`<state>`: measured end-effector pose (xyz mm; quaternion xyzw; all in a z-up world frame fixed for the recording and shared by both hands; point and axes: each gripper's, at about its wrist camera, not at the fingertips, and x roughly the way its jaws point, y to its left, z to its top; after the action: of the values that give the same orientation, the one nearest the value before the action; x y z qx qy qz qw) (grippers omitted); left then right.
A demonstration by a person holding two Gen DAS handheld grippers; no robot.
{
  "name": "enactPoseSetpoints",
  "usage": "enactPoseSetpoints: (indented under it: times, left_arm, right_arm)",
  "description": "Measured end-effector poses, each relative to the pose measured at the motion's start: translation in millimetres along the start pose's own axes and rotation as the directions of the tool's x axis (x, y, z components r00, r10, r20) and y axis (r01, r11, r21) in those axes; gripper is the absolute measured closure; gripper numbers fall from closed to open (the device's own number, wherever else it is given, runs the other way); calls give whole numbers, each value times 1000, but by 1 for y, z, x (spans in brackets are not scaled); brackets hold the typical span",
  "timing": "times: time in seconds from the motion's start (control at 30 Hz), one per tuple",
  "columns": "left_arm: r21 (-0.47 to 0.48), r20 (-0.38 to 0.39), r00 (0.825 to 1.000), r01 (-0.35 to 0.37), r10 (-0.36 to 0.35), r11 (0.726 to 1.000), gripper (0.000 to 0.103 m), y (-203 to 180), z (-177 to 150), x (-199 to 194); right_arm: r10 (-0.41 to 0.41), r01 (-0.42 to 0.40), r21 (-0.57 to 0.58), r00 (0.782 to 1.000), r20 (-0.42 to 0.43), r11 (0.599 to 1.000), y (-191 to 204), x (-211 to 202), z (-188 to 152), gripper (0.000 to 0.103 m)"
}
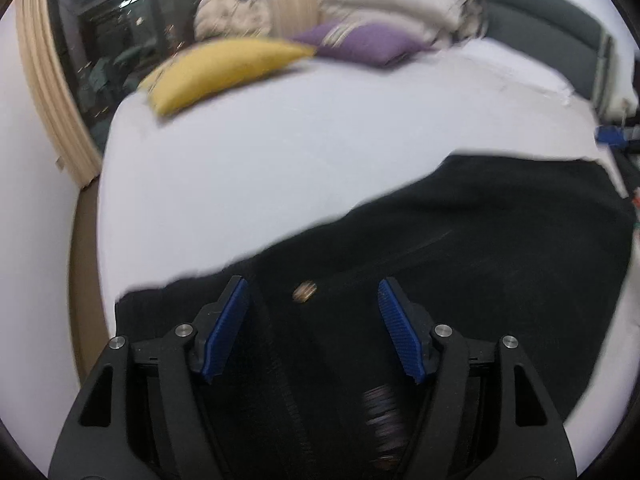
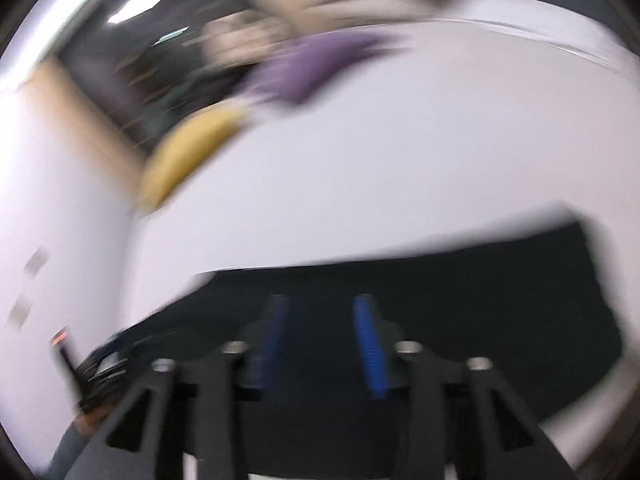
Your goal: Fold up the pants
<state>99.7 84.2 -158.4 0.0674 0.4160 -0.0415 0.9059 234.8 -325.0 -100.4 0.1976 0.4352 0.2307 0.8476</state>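
Black pants (image 1: 460,260) lie spread across the near part of a white bed (image 1: 280,160). My left gripper (image 1: 312,282) hangs open just over their waist end, its blue pads wide apart. A brass button (image 1: 304,292) and a zip line show between the pads, and neither pad presses on the cloth. The right wrist view is heavily blurred. There my right gripper (image 2: 318,300) stands open above the black pants (image 2: 460,280), with a clear gap between its blue pads and nothing gripped.
A yellow pillow (image 1: 224,68) and a purple pillow (image 1: 360,44) lie at the far end of the bed, with folded beige bedding (image 1: 400,4) against a dark headboard (image 1: 540,12). A beige curtain (image 1: 52,92) and a dark window are on the left.
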Motion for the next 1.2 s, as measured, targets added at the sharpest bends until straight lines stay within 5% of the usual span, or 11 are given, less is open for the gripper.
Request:
enactPoseSetpoints:
  times: [0.07,0.2,0.3,0.43,0.6,0.7,0.73,0.77,0.97,1.1,1.2]
  left_arm:
    - [-42,-13,999,43,-44,998,37,16,-14,13]
    - [30,20,1000,23,-23,999,37,15,-22,8]
    - [30,33,998,43,-44,999,37,21,-27,11]
    - [36,35,999,41,-42,999,36,21,-33,9]
    - [70,34,994,-103,101,992,36,3,-19,-5]
    - [-1,37,998,-53,53,999,36,-13,-11,-18]
    - [9,7,998,-56,56,998,36,-20,-12,-13]
    - [33,-34,996,-81,82,996,36,-26,-17,-1]
    - [17,-35,995,-96,97,995,33,-14,-28,11]
    - [13,-29,996,-78,79,997,31,-5,-29,13]
    - [26,-12,997,-81,82,996,31,-5,-23,17]
  right_arm:
    - [118,-122,-32,989,-91,992,38,64,14,48]
    - [105,-90,69,960,-261,994,40,179,19,50]
    - [18,-3,103,989,-149,995,11,191,36,88]
    - [-149,155,161,988,-50,975,-26,116,42,81]
    - [99,-98,106,995,-8,990,-22,30,-22,36]
    - [31,-17,162,996,-86,987,-76,7,-68,40]
    - [47,-26,256,996,-74,966,-107,-4,-83,84]
    - [65,-43,375,997,-47,926,-140,-20,-95,103]
    - [-110,19,608,988,111,793,-236,-130,-141,103]
    - [-417,249,678,904,94,692,-250,-191,-151,88]
    - [-255,-2,647,918,303,763,-231,-208,-148,72]
